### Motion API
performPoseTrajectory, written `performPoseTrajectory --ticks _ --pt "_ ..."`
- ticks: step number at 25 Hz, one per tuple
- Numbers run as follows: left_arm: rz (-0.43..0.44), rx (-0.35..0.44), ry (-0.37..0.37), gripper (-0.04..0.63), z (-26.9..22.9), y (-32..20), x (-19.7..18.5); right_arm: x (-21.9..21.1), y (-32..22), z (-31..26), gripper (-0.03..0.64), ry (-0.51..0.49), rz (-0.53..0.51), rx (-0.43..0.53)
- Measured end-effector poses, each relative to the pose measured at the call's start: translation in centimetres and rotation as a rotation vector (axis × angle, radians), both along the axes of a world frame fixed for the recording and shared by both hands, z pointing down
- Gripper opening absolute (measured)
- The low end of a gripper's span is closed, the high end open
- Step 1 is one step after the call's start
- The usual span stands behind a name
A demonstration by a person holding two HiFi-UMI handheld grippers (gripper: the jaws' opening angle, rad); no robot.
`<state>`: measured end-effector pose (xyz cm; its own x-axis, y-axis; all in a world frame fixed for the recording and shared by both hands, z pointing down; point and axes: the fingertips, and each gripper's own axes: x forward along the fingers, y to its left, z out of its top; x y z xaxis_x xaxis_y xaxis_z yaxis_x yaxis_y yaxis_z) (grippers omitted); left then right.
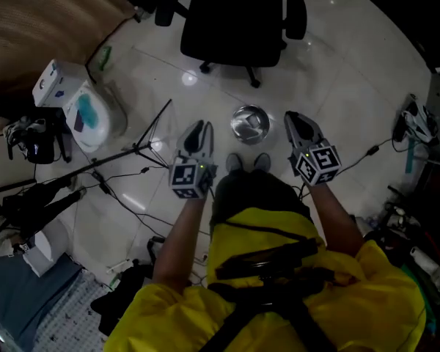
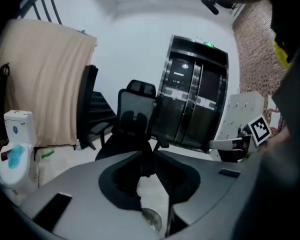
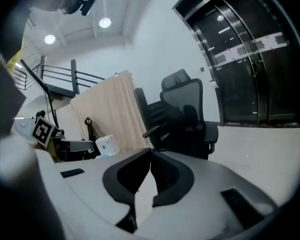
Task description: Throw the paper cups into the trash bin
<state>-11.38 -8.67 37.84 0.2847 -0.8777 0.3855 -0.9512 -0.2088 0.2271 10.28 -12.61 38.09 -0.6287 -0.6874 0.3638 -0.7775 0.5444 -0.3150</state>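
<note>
Cups aren't held: left gripper (image 1: 199, 129) and right gripper (image 1: 295, 119) are clenched empty beside bin (image 1: 249, 123); another must be located next, probably.

Glossy pale floor (image 1: 337, 79); on it a black office chair (image 1: 235, 17); nearer, a round metal bin (image 1: 250, 123).

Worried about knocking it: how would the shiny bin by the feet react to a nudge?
The bin looks like thin polished metal, so probably light. On the glossy floor it may well slide rather than grip.
</note>
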Motion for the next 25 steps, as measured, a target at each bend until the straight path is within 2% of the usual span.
performPoseTrajectory --ticks 5,8,11,16,25 --pt "-0.033 0.123 -0.010 0.063 -8.1 0.8 0.5 1.3 1.0 -7.1 0.003 -0.055 0.022 0.071" --pt "-0.033 0.136 -0.001 0.063 -10.5 1.8 1.0 1.2 2.0 -9.2 0.003 -0.105 0.020 0.058" --pt "-0.028 0.150 -0.012 0.064 -12.5 2.7 1.6 0.9 2.9 -11.2 0.003 -0.112 -0.014 0.083" --pt "-0.021 0.165 -0.035 0.064 -13.2 3.8 2.0 1.8 3.7 -12.8 0.003 -0.122 -0.022 0.121" --pt "-0.015 0.183 -0.024 0.074 -14.1 4.2 2.5 2.0 4.4 -14.0 0.003 -0.126 -0.057 0.135"
